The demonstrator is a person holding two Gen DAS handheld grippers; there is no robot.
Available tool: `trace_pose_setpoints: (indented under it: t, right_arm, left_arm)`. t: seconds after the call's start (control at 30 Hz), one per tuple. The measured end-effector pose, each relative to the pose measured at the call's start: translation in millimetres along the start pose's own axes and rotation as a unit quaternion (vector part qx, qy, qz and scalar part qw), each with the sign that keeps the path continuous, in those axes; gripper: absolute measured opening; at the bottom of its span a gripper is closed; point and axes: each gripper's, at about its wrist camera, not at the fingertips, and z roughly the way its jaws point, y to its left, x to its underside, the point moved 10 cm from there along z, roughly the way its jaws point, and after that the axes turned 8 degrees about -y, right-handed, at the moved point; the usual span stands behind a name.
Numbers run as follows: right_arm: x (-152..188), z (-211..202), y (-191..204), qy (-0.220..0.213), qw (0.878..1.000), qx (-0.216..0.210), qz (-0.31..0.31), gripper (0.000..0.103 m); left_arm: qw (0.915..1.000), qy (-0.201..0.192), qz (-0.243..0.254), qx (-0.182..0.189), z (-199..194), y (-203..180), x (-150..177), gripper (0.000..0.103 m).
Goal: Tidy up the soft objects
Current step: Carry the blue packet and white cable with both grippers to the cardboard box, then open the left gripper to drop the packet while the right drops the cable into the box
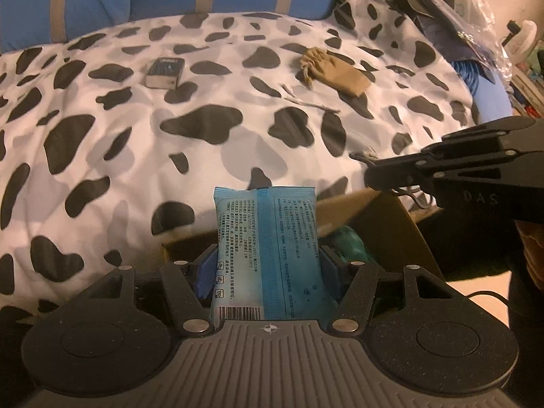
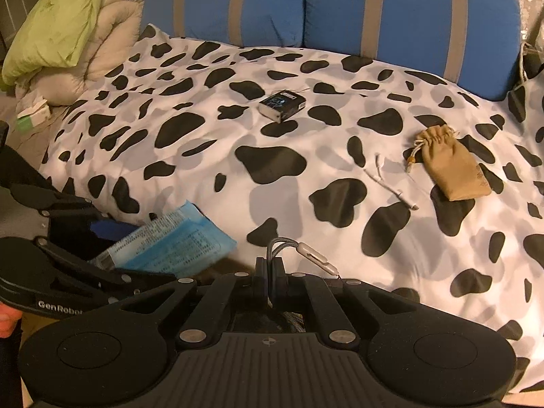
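My left gripper [image 1: 269,265] is shut on a blue wipes packet [image 1: 268,234], held upright over an open cardboard box [image 1: 391,217] at the bed's near edge. Something teal [image 1: 350,241] lies inside the box. In the right wrist view the same packet [image 2: 176,238] sticks out of the left gripper [image 2: 136,251] at the lower left. My right gripper [image 2: 271,267] is shut on a grey braided cable [image 2: 282,243] with a white connector [image 2: 314,255]. It reaches in from the right [image 1: 369,170] above the box. A tan drawstring pouch [image 2: 448,166] [image 1: 335,71] lies farther back on the bed.
A cow-print duvet [image 2: 204,156] covers the bed. On it lie a small dark box [image 2: 282,102] [image 1: 165,73] and a thin white cord [image 2: 391,183]. Blue cushions with grey stripes [image 2: 374,6] line the back, a green pillow [image 2: 57,17] sits far left, and clutter [image 1: 442,0] is piled at the right.
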Motion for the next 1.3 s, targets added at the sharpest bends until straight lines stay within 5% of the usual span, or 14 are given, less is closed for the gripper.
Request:
trace_pose_setpoints:
  t: [0.2, 0.33, 0.9, 1.07, 1.13, 1.2, 1.3]
  right_arm:
    - [3.8, -8.8, 5.2, 0.0, 1.0, 0.001, 0.006, 0.004]
    - [4.1, -14.3, 5.9, -0.007, 1.0, -0.002, 0.012, 0.004]
    - [14.8, -11.0, 26.1, 0.012, 0.999, -0.027, -0.021, 0.005]
    - [19.2, -8.6, 47.0, 0.031, 0.995, -0.088, -0.027, 0.006]
    - [23.9, -6.1, 56.5, 0.047, 0.993, -0.105, -0.037, 0.025]
    - [28.4, -2.6, 58.8, 0.058, 0.993, -0.094, -0.052, 0.067]
    - [32.7, 0.8, 57.2, 0.071, 0.992, -0.086, -0.056, 0.083]
  left_arm:
    - [0.9985, 0.022, 0.017, 0.046, 0.5, -17.4, 10.5, 0.063]
    - [0.996, 0.026, 0.027, 0.081, -2.3, -31.0, 16.2, 0.082]
    - [0.9946, 0.004, -0.101, -0.024, -16.2, 32.7, 4.7, 0.082]
    - [0.9927, -0.001, -0.117, -0.027, -17.2, 38.1, 3.9, 0.082]
    - [0.9927, -0.002, -0.118, -0.028, -17.4, 38.7, 3.9, 0.082]
    - [0.9925, -0.002, -0.118, -0.029, -17.3, 39.1, 4.2, 0.082]
    - [0.9923, 0.0, -0.12, -0.031, -16.7, 39.8, 5.2, 0.082]
